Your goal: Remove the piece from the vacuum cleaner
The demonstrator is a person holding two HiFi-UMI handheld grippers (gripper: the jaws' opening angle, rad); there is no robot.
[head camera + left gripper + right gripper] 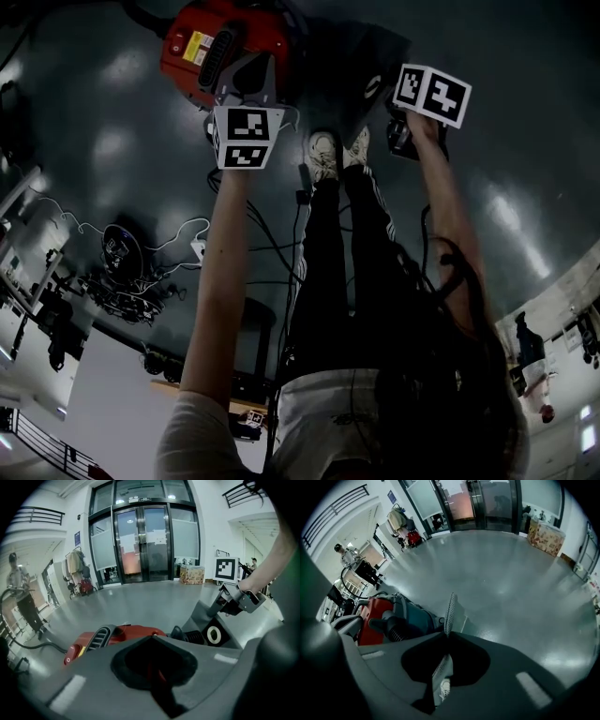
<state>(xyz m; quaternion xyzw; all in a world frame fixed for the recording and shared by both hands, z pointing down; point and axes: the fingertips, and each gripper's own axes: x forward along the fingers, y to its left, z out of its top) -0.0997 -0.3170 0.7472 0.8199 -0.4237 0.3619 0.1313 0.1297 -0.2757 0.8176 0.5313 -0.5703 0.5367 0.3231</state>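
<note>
The red vacuum cleaner (202, 47) lies on the grey floor; it also shows in the left gripper view (126, 632) and the right gripper view (375, 613). My left gripper (246, 89) rests on its grey top, jaws shut with a thin red edge between them (157, 672). My right gripper (401, 136) is shut on a flat dark piece (364, 80), lifted clear to the right of the cleaner. That piece shows a white-ringed round hole (213, 634) and appears edge-on, mesh-textured, between the right jaws (450, 611).
The person's shoes (323, 155) stand just beside the cleaner, between the two grippers. Cables (272, 248) and a power strip (199, 248) trail on the floor. Glass doors (143, 541), a cardboard box (192, 575) and a bystander with a cart (16, 588) are far off.
</note>
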